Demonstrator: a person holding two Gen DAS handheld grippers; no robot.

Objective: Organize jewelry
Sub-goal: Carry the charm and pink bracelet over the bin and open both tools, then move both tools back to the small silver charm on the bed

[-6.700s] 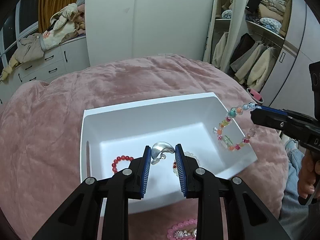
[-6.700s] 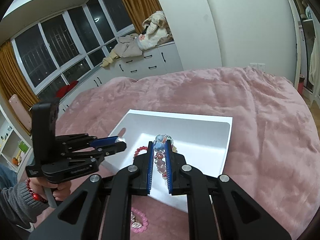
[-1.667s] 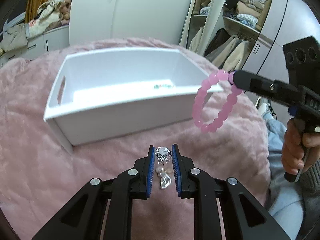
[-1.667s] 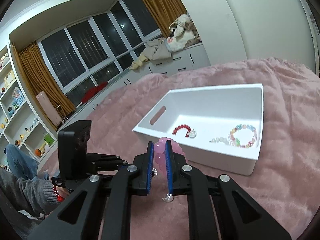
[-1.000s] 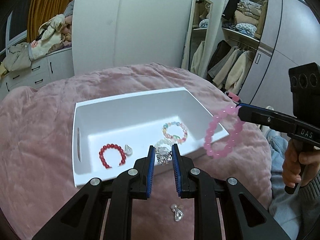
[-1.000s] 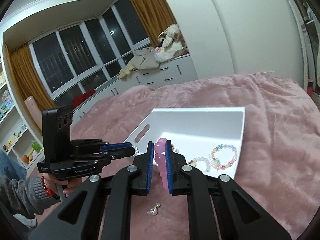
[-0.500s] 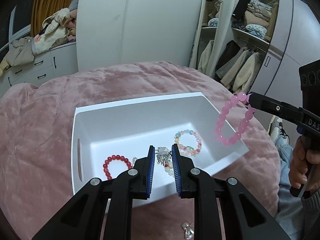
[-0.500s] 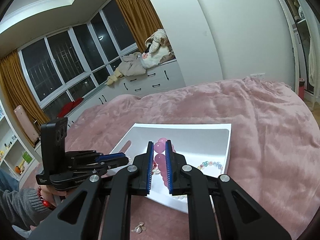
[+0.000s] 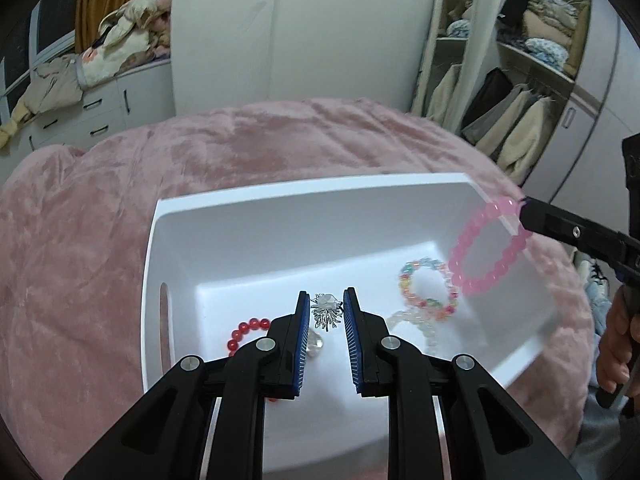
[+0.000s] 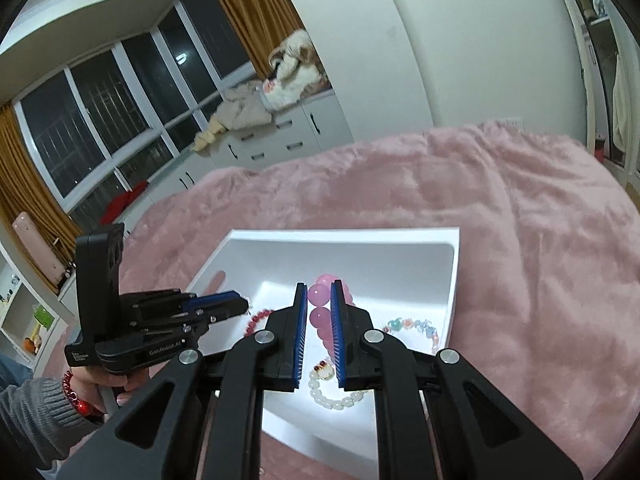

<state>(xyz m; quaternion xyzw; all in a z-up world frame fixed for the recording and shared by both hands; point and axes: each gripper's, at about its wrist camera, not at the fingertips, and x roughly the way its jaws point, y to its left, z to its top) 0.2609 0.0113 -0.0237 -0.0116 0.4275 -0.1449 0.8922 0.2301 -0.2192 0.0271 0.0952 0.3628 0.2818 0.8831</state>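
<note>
A white tray (image 9: 256,200) sits on a pink plush bed. My left gripper (image 9: 326,309) is shut on a silver brooch (image 9: 327,312) and holds it over the tray's near left part. My right gripper (image 10: 319,300) is shut on a pink bead bracelet (image 10: 320,312), which hangs over the tray's right side in the left wrist view (image 9: 486,254). In the tray lie a red bead bracelet (image 9: 246,330), a multicolour bead bracelet (image 9: 428,288), a white bead bracelet (image 10: 334,398) and a small clear pendant (image 9: 314,342).
The pink blanket (image 10: 520,248) surrounds the tray (image 10: 452,276) on all sides. White drawers with piled clothes (image 9: 92,72) stand behind at left, an open wardrobe (image 9: 520,92) at right. Windows with curtains (image 10: 100,120) are in the right wrist view.
Both grippers have moved forward over the tray. The brooch and the pink bracelet now hang above the tray's inside instead of near its front edge.
</note>
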